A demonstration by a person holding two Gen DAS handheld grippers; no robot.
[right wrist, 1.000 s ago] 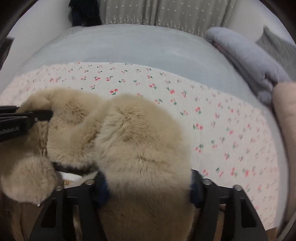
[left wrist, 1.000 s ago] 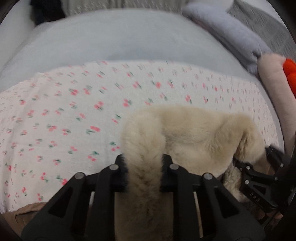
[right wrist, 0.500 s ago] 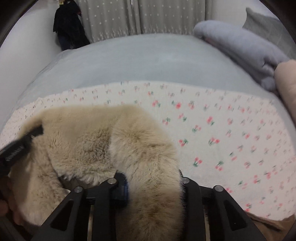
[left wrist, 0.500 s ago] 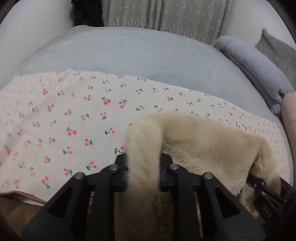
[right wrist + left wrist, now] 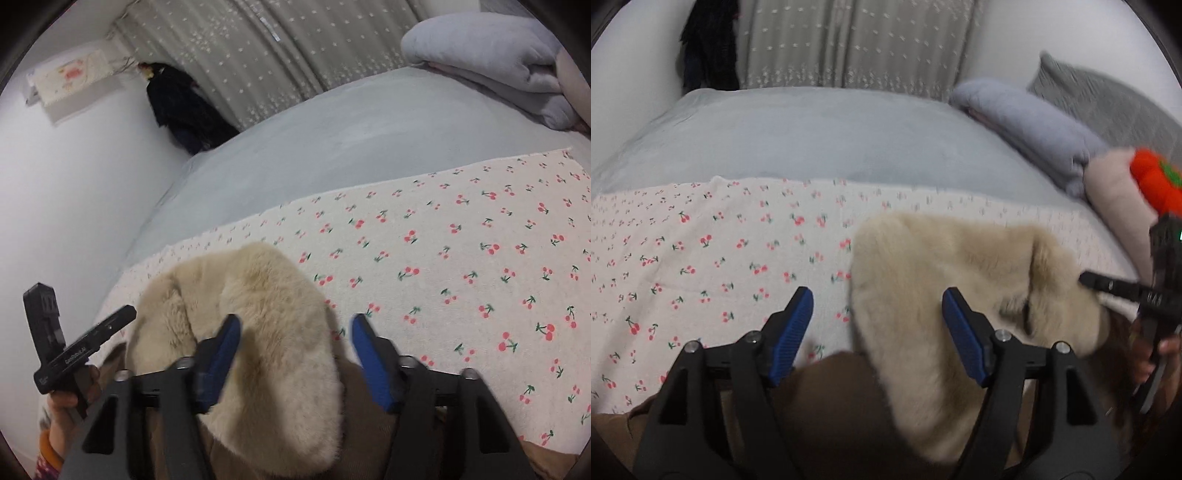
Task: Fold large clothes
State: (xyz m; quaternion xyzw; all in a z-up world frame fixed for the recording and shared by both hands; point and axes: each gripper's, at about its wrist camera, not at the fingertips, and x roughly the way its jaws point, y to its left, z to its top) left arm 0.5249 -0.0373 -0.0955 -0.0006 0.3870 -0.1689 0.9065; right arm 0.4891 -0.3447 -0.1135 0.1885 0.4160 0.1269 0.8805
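Observation:
A cream fluffy fur collar (image 5: 945, 280) of a brown garment (image 5: 831, 413) lies on the cherry-print cloth (image 5: 701, 258) on the bed. My left gripper (image 5: 877, 314) is open, its fingers apart, the fur lying between them and over the right finger side. My right gripper (image 5: 295, 343) is open over the same fur (image 5: 266, 332), with brown fabric (image 5: 362, 424) below. The right gripper also shows at the right edge of the left wrist view (image 5: 1126, 291), and the left gripper at the lower left of the right wrist view (image 5: 81, 347).
A grey bedspread (image 5: 812, 129) lies beyond the cherry cloth. A folded lilac blanket (image 5: 1034, 129), a pink plush (image 5: 1115, 192) with an orange toy (image 5: 1156, 181) and a grey pillow (image 5: 1108, 99) sit at the right. Curtains (image 5: 258, 55) and a dark garment (image 5: 181, 107) are behind.
Both grippers have opened and let go of the fur collar, which now lies on the cloth. Both have pulled back and tilted upward, and the right one has shifted right.

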